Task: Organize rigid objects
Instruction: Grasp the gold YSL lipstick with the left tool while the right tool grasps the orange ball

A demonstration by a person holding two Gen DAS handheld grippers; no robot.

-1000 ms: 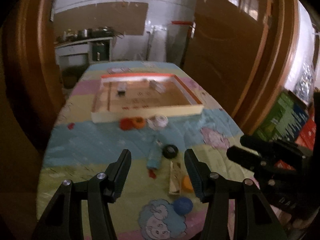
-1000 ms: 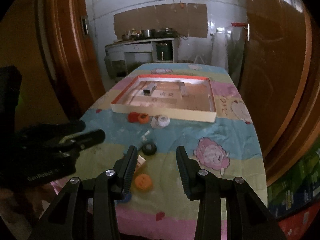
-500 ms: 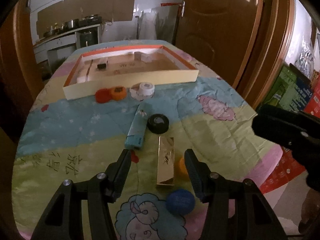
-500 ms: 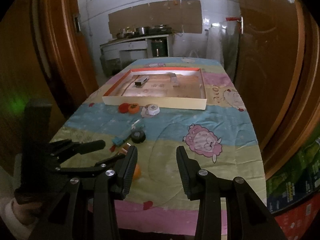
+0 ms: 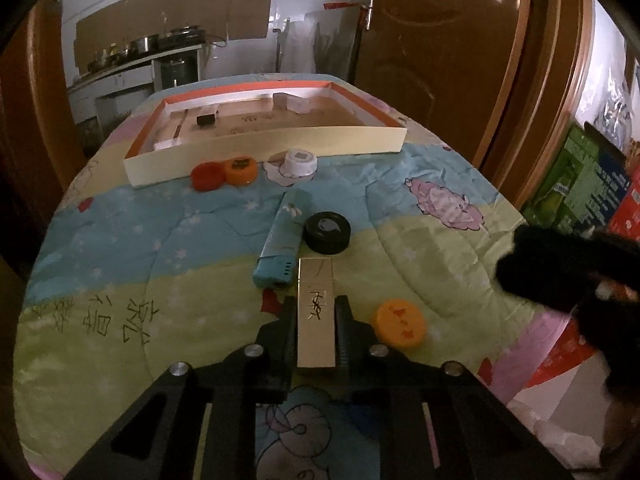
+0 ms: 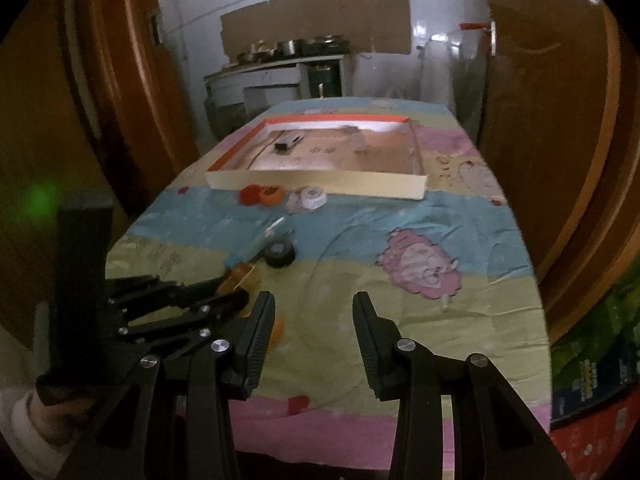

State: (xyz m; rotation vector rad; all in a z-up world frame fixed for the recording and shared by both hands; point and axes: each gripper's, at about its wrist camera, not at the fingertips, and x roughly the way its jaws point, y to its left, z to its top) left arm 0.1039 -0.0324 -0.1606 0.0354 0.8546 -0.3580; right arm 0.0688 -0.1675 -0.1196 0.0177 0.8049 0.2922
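The gold box (image 5: pixel 316 312) lies low in the centre of the left wrist view on the quilted bench (image 5: pixel 120 240), clamped lengthwise by the left tongs (image 5: pixel 316 320). Just above it sit the blue lighter (image 5: pixel 282 240) and black cap (image 5: pixel 327 232); the tray (image 5: pixel 264 148) is further up. The right tongs (image 6: pixel 314 336) hover parted and empty. The smooth box could slip or pivot on lifting, as only its near half is pinched

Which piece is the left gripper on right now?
On the patchwork quilt, short of the shallow tray, sits a small cluster. The left gripper is shut on the gold bar-shaped box, flanked by a blue lighter and round caps.
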